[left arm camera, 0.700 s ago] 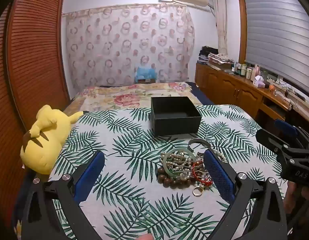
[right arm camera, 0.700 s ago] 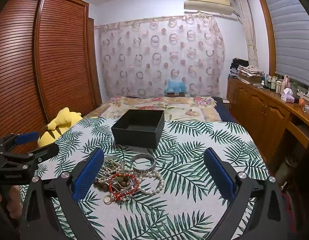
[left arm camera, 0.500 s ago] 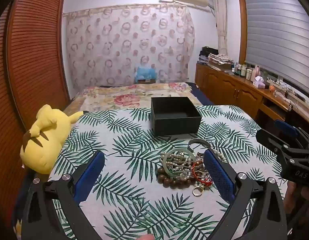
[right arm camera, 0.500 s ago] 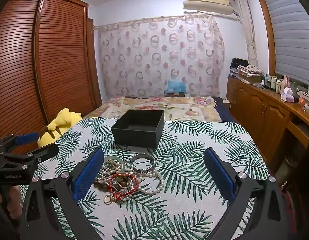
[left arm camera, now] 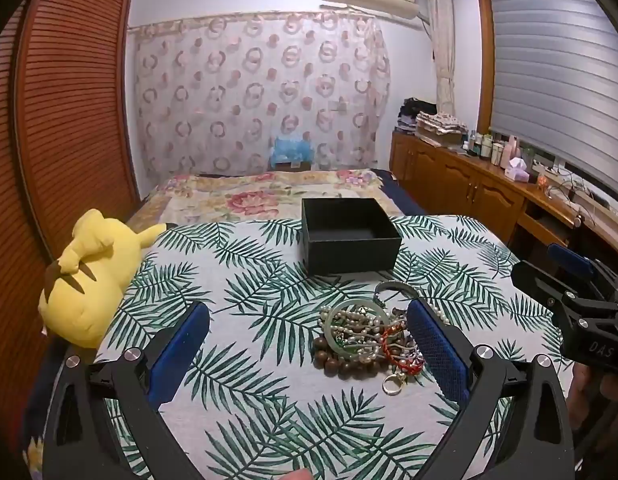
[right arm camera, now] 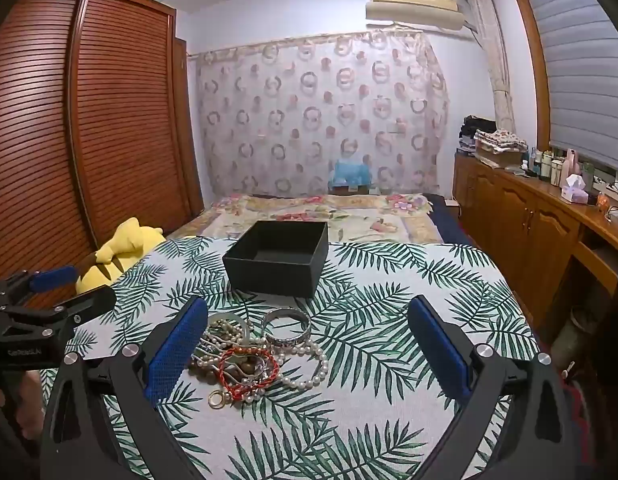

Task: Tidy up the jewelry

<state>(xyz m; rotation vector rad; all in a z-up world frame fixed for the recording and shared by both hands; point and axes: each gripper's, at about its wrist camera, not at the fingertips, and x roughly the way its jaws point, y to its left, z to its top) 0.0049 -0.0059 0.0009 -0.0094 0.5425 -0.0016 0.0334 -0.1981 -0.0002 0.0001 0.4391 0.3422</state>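
Observation:
A tangled pile of jewelry [left arm camera: 365, 340] lies on the palm-leaf tablecloth [left arm camera: 245, 280]: a green bangle [left arm camera: 333, 332], brown beads, a red cord bracelet, pearls and a gold ring [left arm camera: 393, 383]. It also shows in the right wrist view [right arm camera: 253, 352], with a silver bangle [right arm camera: 287, 326] and a pearl strand. An open, empty black box [left arm camera: 349, 240] stands just behind the pile, also in the right wrist view [right arm camera: 279, 258]. My left gripper [left arm camera: 309, 344] is open, held above the table left of the pile. My right gripper [right arm camera: 309, 346] is open, to the right of it. Both are empty.
A yellow plush toy [left arm camera: 85, 280] lies at the table's left edge. A bed [left arm camera: 269, 196] lies behind the table. A wooden cabinet [right arm camera: 525, 216] with bottles runs along the right wall. A slatted wardrobe [right arm camera: 69, 140] stands on the left.

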